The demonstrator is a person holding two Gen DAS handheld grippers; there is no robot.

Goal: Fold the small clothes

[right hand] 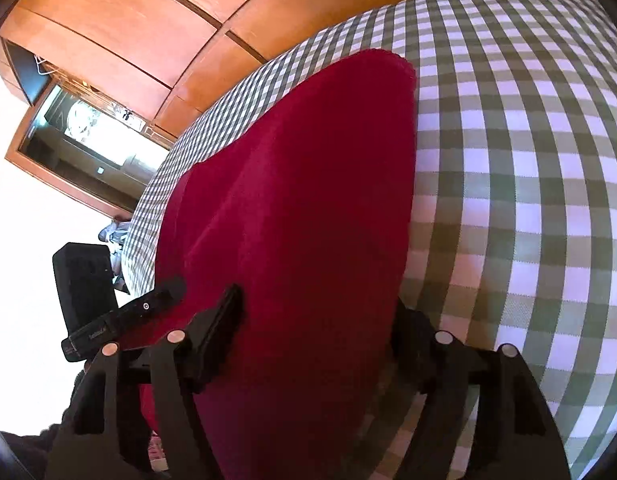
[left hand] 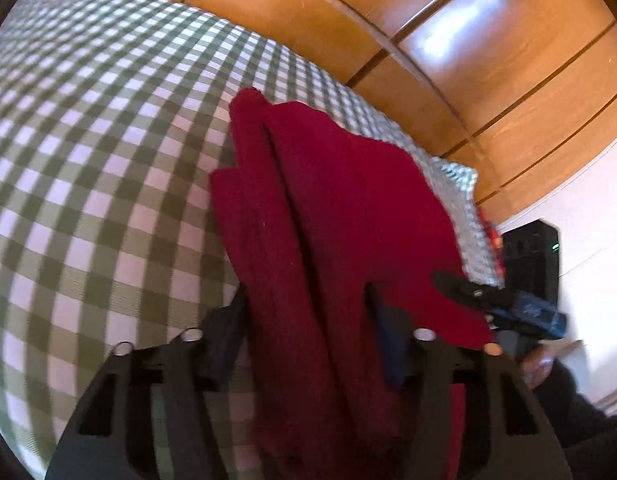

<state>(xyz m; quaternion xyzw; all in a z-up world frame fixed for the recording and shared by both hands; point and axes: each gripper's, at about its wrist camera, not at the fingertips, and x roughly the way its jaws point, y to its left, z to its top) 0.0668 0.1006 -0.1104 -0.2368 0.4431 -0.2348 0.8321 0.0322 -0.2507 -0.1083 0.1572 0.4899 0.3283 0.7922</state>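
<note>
Through my left wrist camera, the red knit garment (left hand: 328,208) lies on the checked cloth (left hand: 88,160) that covers the surface, near its far edge, with wooden cabinet doors (left hand: 488,60) beyond. The near end of the knit rises up between the fingers of my left gripper (left hand: 308,304); the fingers stand a fair way apart with bunched fabric filling the space, so I judge they are pinching the garment, though the contact itself is hidden by the cloth. Lengthwise ridges show it is already doubled on itself. At the right, my right gripper (left hand: 460,284) reaches in to the same near edge.

Through my right wrist camera, the red knit garment (right hand: 308,200) spreads broad and smooth over the checked cloth (right hand: 528,160) towards a rounded far corner. Its near edge runs between the fingers of my right gripper (right hand: 316,312), which also appear to hold a thick gather of it. My left gripper (right hand: 164,296) shows at the left edge of the fabric.

The knit looks soft, limp and fairly thick, light to lift but quick to sag and slide out of shape. I judge the near corners are the best hold, kept apart so the edge stays taut.
</note>
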